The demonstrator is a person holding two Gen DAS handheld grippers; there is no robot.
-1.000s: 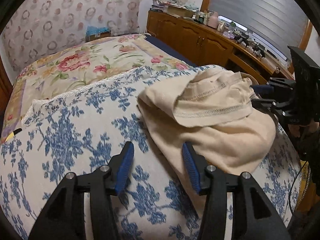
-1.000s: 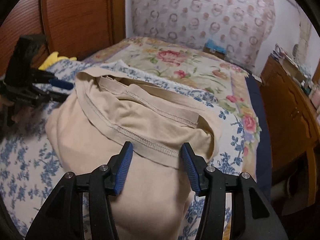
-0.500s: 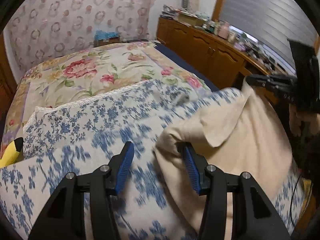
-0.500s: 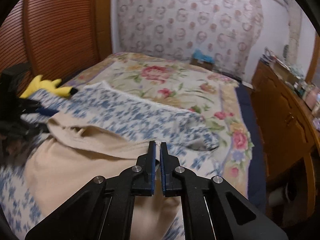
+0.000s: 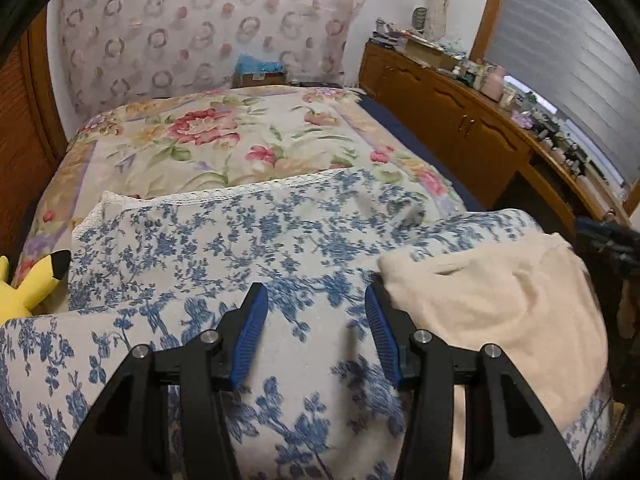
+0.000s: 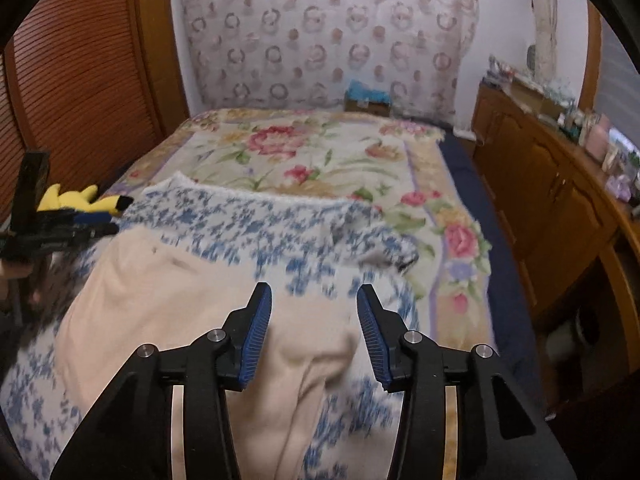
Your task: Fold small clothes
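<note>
Left gripper (image 5: 314, 316) hovers level, jaws spread, beside the beige garment (image 5: 496, 304) lying on the blue-floral cover (image 5: 240, 240); right gripper (image 6: 314, 320) (also parted, holding nothing) hangs over it.

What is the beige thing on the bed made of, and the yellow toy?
The beige garment looks like soft knit cotton, matte: it slumps in limp folds and shows no shine. The yellow toy seems to be plush fabric, fuzzy and stuffed, with a black-tipped ear. Blur leaves both uncertain.
</note>
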